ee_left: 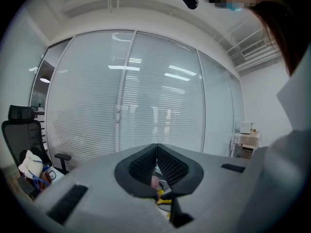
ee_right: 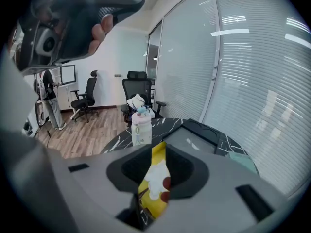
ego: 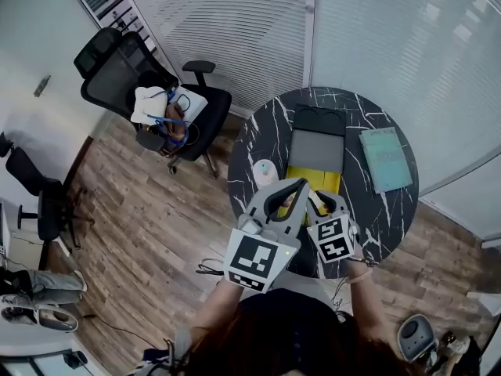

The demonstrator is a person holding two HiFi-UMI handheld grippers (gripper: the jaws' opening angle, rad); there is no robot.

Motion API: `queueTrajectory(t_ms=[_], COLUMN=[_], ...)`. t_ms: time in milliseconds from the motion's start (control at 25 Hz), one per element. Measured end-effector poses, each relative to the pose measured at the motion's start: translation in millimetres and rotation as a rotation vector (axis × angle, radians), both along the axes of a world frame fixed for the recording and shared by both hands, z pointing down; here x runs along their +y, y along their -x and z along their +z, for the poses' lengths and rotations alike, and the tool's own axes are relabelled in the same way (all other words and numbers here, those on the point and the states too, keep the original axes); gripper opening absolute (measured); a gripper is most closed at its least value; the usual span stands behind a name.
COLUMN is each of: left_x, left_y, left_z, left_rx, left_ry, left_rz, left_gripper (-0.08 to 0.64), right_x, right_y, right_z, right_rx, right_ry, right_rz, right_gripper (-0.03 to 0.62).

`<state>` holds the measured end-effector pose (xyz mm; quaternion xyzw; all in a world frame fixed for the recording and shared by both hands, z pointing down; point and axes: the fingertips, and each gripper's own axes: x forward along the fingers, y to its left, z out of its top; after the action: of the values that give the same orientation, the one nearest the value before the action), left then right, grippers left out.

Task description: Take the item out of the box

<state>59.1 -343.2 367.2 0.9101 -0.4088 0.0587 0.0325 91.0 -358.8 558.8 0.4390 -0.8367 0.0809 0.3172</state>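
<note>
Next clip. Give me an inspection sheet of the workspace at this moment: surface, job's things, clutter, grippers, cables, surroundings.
Surface: round black marble table, no spill seen.
Job's things: grey box at mid-table, with its dark lid open at the far side; yellow packet at its near edge, and I cannot tell whether it is fully out.
Clutter: white bottle left of the box; teal book to its right.
Grippers: left gripper jaws together, nothing between the tips; right gripper jaws shut on the packet.
Cables: thin cables hang under the grippers, off the table.
Surroundings: wood floor; office chair with things piled on it; glass wall with blinds.
</note>
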Motion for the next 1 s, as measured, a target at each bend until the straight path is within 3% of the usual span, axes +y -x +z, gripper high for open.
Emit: queueTrajectory(t_ms=[1000], left_x=[-19.6], left_y=[6.0], left_z=[23.3], left_rx=[-0.061], left_ry=[0.066], left_rz=[-0.026], left_gripper=[0.026], right_x=[-23.6], right_y=[4.5], right_z=[110.0], right_rx=[0.096], right_ry=[0.213], right_rz=[-0.021], right_gripper=[0.094])
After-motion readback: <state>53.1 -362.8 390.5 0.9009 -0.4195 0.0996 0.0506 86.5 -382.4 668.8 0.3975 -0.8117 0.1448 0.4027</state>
